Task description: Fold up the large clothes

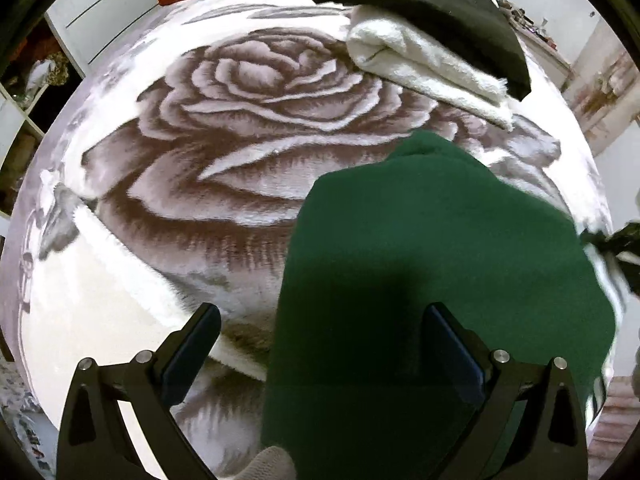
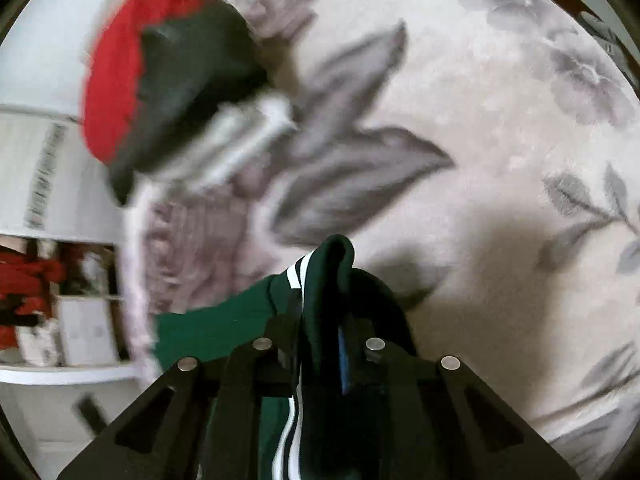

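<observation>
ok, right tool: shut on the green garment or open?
Shut on it. The right tool pinches a bunched fold of the green garment, white-striped trim between the closed pads.

Soft daylight; right view motion-blurred

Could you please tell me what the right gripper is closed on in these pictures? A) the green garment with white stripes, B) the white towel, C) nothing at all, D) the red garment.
A: in the right wrist view the right gripper is pinched on a fold of the green garment, white stripes showing beside it.
</observation>
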Available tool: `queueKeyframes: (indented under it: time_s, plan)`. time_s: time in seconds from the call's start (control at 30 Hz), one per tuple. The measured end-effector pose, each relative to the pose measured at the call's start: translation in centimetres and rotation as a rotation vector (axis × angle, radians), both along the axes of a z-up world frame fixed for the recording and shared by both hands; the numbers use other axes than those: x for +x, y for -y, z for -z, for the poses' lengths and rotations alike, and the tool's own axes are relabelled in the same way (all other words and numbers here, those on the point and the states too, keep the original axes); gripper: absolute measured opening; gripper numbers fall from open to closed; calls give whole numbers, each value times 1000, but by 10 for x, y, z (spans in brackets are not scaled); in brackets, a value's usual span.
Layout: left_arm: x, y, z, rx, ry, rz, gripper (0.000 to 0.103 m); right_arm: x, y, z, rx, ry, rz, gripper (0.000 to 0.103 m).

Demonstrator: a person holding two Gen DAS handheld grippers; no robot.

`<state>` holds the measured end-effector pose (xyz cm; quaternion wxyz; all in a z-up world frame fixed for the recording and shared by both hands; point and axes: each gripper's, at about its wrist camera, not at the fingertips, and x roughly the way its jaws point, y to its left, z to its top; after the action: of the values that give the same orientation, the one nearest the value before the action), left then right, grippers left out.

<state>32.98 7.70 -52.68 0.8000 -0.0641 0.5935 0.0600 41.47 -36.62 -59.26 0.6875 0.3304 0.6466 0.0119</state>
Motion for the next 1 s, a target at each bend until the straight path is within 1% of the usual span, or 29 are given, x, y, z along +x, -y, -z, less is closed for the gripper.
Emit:
queueKeyframes:
  time_s: [0.03,0.07,0.1,0.13,0.2,0.23,0.27,0.33,0.4,0.43,0.47,0.5,0.53,0.57,0.6,0.63,0.67,0.73,0.77,0.8,0.87,0.9,0.93,0.97,1.0]
  plan:
    - [2,1,3,1,-12,3,103,1,3,14,36,-60,-12,23]
    - [3,1,4,-5,-20,4,103,-1,9,17,81,-83,-2,27]
    - [3,1,3,-11,-24,-1,103,-5,15,13,127,-80,18,36]
    - [2,0,1,-18,-23,-6,103,-14,23,1,163,-58,29,46]
    - [-1,-1,1,-27,-22,-7,103,-38,33,-22,199,-22,14,59]
    - [-3,-1,2,-32,-25,-9,103,-54,34,-31,213,-18,-2,62]
    - [-5,-2,3,-40,-26,-12,103,-70,33,-36,213,-40,-19,63]
    - [-10,-3,5,-55,-24,-23,103,-101,21,-35,227,-101,-60,63]
    - [-13,-3,6,-58,-23,-31,103,-126,4,-21,242,-165,-99,63]
    - [-15,-2,6,-56,-23,-32,103,-131,-2,-13,239,-180,-107,63]
    - [-17,0,5,-48,-23,-30,103,-140,-11,-6,242,-196,-112,63]
    - [-18,1,5,-40,-25,-26,103,-148,-16,-5,231,-184,-103,46]
    - [-19,3,4,-26,-27,-19,103,-155,-22,-9,156,-161,-92,21]
    - [-21,4,3,-14,-28,-10,103,-161,-20,-16,134,-146,-57,15]
    - [-23,5,1,-3,-28,1,103,-171,-14,-26,142,-120,14,7]
    - [-25,4,-1,8,-28,10,103,-179,-7,-41,124,-92,63,7]
    - [-27,3,-3,11,-24,16,103,-185,-2,-54,90,-78,88,7]
    - [-32,1,-7,-18,-9,21,103,-200,8,-72,49,-74,145,6]
    - [-33,0,-7,-31,-9,19,103,-205,8,-74,26,-80,158,6]
    - [-33,0,-7,-43,-14,15,103,-208,6,-68,-6,-103,143,6]
    - [-33,0,-6,-44,-24,9,103,-207,-7,-40,-56,-181,75,6]
    - [-32,0,-6,-43,-32,6,103,-196,-14,-27,-67,-216,31,7]
    - [-31,-1,-7,-38,-35,1,103,-190,-23,-15,-74,-256,-47,8]
    - [-30,-4,-10,-27,-34,-6,103,-182,-27,-13,-78,-270,-88,8]
    - [-29,-6,-14,-22,-26,-8,103,-175,-27,-15,-66,-266,-94,14]
